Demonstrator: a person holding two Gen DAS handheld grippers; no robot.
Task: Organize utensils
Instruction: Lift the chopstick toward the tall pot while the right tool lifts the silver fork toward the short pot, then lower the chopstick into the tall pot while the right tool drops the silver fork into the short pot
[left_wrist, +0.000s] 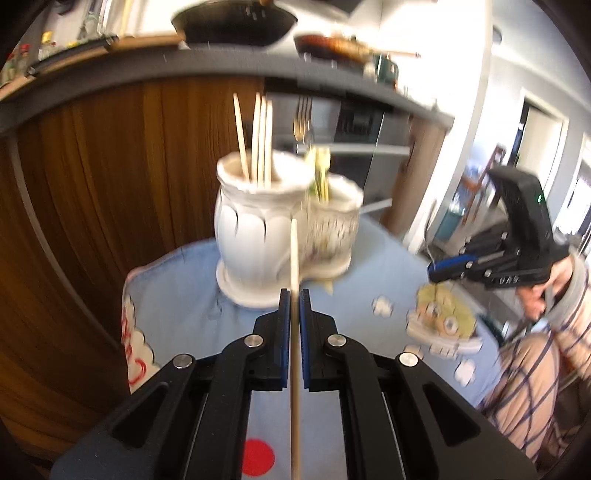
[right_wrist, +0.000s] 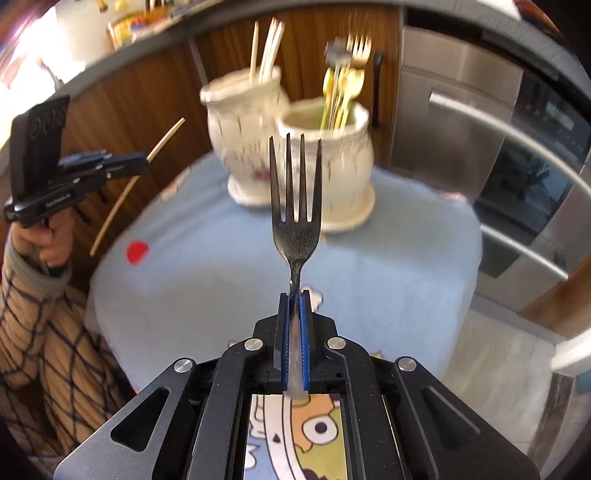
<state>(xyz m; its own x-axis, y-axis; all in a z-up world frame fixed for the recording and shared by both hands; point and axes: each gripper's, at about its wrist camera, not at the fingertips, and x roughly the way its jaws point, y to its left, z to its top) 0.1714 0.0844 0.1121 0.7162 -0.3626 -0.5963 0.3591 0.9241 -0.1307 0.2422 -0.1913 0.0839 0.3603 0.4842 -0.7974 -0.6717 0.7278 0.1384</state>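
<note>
So we've got both claws loaded: left claw (left_wrist: 294, 293) clamped tight on a chopstick (left_wrist: 294, 258), right claw (right_wrist: 294, 295) pinched shut on a fork (right_wrist: 295, 206) by its handle, tines up. Both sit above the blue cloth (right_wrist: 388, 266) on the worktop. Further back, two white pots: the left pot (left_wrist: 255, 221) has chopsticks, the right pot (right_wrist: 332, 162) has forks. We'd match like with like, tip each piece near vertical, lower into the mouth, then let go, so the pots don't get knocked.
</note>
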